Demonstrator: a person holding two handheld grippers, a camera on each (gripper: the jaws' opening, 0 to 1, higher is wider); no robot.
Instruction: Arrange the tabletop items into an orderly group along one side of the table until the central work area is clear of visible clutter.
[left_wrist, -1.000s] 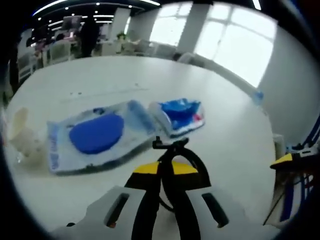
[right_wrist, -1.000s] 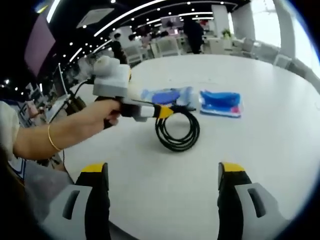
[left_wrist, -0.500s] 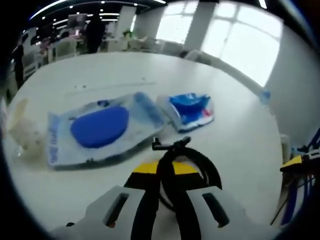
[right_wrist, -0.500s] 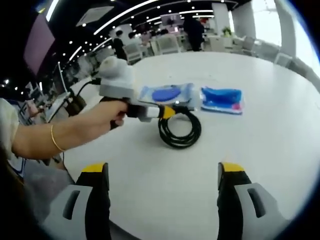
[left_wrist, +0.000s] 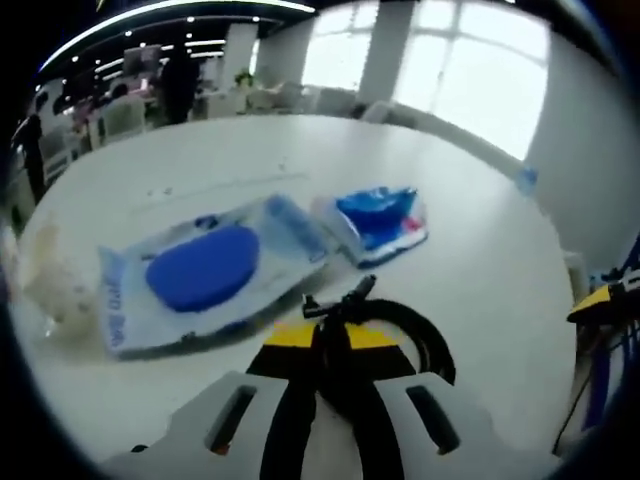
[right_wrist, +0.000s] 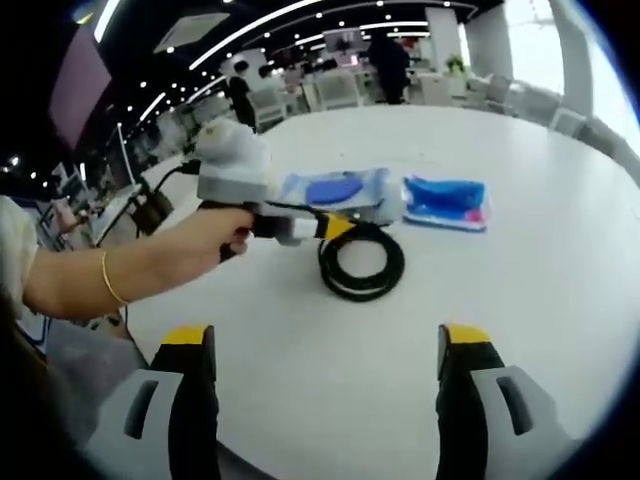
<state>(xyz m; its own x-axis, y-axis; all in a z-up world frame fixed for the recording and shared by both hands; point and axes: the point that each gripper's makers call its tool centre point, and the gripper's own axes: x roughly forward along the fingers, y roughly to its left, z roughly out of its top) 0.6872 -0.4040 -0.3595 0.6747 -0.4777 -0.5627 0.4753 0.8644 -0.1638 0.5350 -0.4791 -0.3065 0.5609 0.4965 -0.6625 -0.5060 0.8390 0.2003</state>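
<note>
Three items sit near the middle of the white tabletop (right_wrist: 560, 290): a coiled black cable (right_wrist: 362, 262), a large clear pouch with a blue disc inside (left_wrist: 205, 272), and a smaller blue packet (left_wrist: 380, 222).

Left gripper (right_wrist: 335, 226): seen in the right gripper view, held by the person's hand (right_wrist: 205, 238), reaching in from the left. Its yellow-tipped fingers (left_wrist: 290, 335) are closed on the near edge of the cable coil, with the black loop running between them in the left gripper view. Coil lies flat; the grip is on one side of the ring, probably so it can be dragged or lifted as a whole loop without uncoiling.

Right gripper (right_wrist: 327, 345): fingers spread wide apart, nothing between them, hanging over bare tabletop well short of the items. Judged idle, waiting its turn.

Layout: the pouch and the packet lie side by side, just beside each other, past the cable from the right gripper's side. The cable's far edge is near the pouch's corner; cannot tell if they touch. A pale crumpled thing (left_wrist: 55, 285) rests at the pouch's left in the left gripper view; too blurred to identify.

Status (judgement): clutter remains central; grouping not done. The cable is the item in hand, likely bound for the row formed by pouch and packet.
</note>
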